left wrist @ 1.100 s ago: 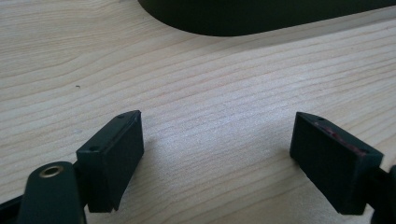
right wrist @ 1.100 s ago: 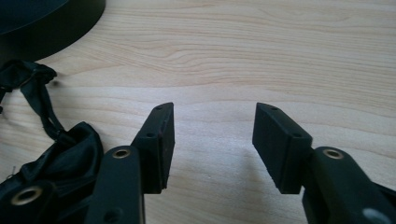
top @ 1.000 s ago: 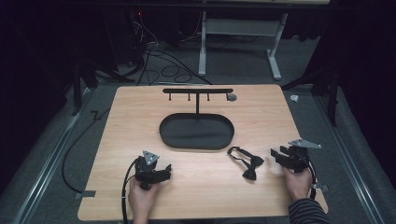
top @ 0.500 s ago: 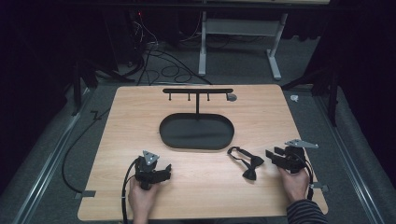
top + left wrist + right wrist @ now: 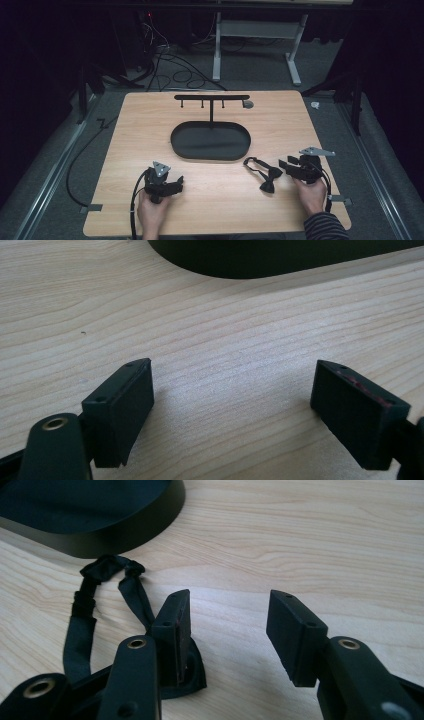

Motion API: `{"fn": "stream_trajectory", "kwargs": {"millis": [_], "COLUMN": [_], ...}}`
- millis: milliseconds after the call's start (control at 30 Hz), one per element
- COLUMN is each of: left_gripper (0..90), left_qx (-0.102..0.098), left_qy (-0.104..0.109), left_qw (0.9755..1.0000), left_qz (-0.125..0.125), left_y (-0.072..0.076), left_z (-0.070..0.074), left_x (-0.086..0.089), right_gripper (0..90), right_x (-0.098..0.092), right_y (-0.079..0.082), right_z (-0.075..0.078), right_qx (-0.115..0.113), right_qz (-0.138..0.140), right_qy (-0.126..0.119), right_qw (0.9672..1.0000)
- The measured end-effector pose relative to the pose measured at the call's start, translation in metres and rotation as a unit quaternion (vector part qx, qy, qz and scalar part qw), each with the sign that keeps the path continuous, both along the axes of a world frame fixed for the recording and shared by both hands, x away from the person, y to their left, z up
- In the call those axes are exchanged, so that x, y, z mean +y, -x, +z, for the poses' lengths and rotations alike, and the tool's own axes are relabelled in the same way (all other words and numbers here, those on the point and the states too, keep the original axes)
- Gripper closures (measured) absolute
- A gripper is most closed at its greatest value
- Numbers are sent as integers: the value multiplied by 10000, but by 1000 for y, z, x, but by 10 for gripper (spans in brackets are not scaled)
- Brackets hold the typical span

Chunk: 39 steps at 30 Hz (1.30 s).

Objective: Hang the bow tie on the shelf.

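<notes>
**Barely begun: bow tie not yet picked up**

Still flat on the desk (image 5: 125, 150), the bow tie (image 5: 266, 179) lies at 4 o'clock from the tray (image 5: 210, 142), just left of the right gripper (image 5: 286, 165). Its fingers (image 5: 175, 625) are spread, grasping nothing; one seems to overlap the tie. Left gripper (image 5: 176, 182) released, idle. Hanger bar (image 5: 211, 97) bare. Near edge close; open desk between the hands.

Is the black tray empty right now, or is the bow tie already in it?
Empty. The tray holds nothing; the bow tie lies on the table beside it.
</notes>
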<state>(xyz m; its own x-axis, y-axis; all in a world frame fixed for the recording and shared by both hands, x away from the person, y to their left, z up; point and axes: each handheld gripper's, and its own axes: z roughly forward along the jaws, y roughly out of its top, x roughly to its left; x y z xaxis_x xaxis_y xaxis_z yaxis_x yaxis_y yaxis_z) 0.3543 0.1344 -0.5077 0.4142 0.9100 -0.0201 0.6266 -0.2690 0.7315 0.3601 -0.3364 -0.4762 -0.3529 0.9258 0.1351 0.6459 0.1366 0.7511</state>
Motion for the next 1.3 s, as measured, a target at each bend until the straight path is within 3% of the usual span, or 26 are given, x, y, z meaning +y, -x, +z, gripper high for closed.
{"fn": "stream_trajectory", "kwargs": {"millis": [400, 867, 1300], "left_gripper": [179, 179, 179], "left_qx": [2, 0, 8], "left_qy": [-1, 1, 2], "left_qw": [10000, 10000, 10000], "left_qz": [-1, 1, -6], "left_y": [0, 0, 0], "left_z": [0, 0, 0], "left_x": [0, 0, 0], "right_gripper": [541, 540, 552], "right_x": [16, 35, 54], "right_y": [-4, -12, -19], "right_z": [6, 3, -3], "right_qx": [-5, 72, 190], "right_qz": [254, 493, 718], "right_qy": [-20, -81, 11], "right_qw": [9997, 9987, 9972]}}
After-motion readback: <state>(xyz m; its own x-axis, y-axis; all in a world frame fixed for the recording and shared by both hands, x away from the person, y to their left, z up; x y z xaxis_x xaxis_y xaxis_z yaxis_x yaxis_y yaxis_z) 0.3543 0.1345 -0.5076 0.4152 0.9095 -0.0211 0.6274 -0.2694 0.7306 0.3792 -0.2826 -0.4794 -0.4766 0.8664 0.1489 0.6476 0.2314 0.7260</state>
